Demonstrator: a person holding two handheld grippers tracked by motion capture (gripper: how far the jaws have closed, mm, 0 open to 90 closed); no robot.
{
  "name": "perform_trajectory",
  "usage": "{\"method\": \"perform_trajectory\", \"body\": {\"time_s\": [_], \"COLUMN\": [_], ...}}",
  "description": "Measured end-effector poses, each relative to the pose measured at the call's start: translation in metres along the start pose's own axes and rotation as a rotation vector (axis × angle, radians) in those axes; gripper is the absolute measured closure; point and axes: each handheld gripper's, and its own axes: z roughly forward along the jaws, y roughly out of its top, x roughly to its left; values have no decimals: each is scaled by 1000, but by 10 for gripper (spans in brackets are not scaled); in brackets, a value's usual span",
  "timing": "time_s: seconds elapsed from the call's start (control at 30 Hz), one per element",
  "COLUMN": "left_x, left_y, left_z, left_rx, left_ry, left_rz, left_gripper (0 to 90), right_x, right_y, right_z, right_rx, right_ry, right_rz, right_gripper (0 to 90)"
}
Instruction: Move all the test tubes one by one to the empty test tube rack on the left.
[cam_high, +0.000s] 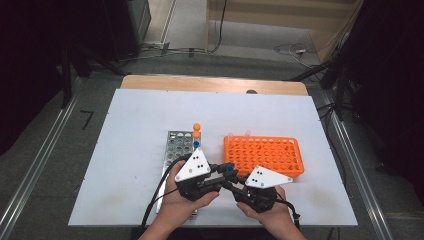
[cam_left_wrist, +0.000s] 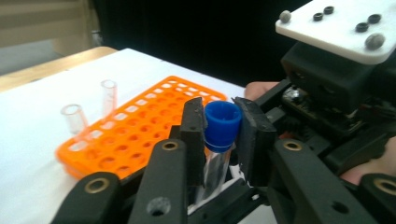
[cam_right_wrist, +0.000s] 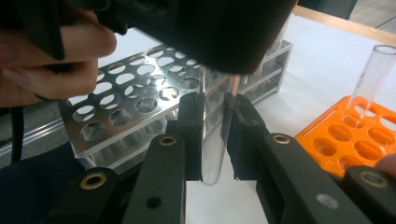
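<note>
Between the two racks, both grippers hold one clear test tube (cam_right_wrist: 213, 158) with a blue cap (cam_left_wrist: 222, 120). My left gripper (cam_left_wrist: 223, 122) is shut on the cap, with the glass hanging down between its jaws. My right gripper (cam_right_wrist: 214, 135) is shut on the tube's bare body, its rounded end poking out below the pads. From above, the left gripper (cam_high: 226, 171) and right gripper (cam_high: 231, 182) meet tip to tip near the front of the white table, with the blue cap (cam_high: 229, 169) between them.
An orange plastic rack (cam_high: 295, 172) lies right of centre with two empty uncapped tubes (cam_high: 231, 136) at its far left corner. A metal rack (cam_high: 175, 137) stands left of it, holding tubes with orange caps (cam_high: 196, 127) and a blue cap (cam_high: 196, 144) at its far right corner.
</note>
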Motion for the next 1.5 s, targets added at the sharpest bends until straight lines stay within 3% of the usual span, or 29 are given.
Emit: {"method": "perform_trajectory", "body": {"time_s": [0.07,0.23,0.4,0.6,0.7,0.8,1.0,1.17,1.5], "left_x": [2,11,27,46,54,64,75,78,77], "left_y": [1,4,7,6,5,3,-1,-2,-9], "left_z": [-2,-9,-20,-35,-40,-46,-51,-45,-36], "left_rx": [-5,-17,-42,-65,-70,-84,-97,-110,-64], "left_ry": [7,43,99,169,198,225,263,280,337], "left_rz": [-5,-10,-32,-51,-53,-67,-78,-69,-35], "left_gripper": [767,769,770,771,771,772,772,772,772], "right_x": [-1,-7,-20,-38,-46,-51,-58,-64,-69], "right_y": [0,3,6,1,-2,-4,-12,-22,-29], "right_z": [0,-5,-12,-23,-31,-36,-48,-60,-65], "right_rx": [-4,-23,-21,-13,-20,-15,-12,-9,-4], "right_ry": [10,24,60,67,84,64,17,-15,-37], "right_rz": [3,3,33,49,45,32,63,86,88], "right_gripper": [724,461,178,0,0,0,0,0,0]}}
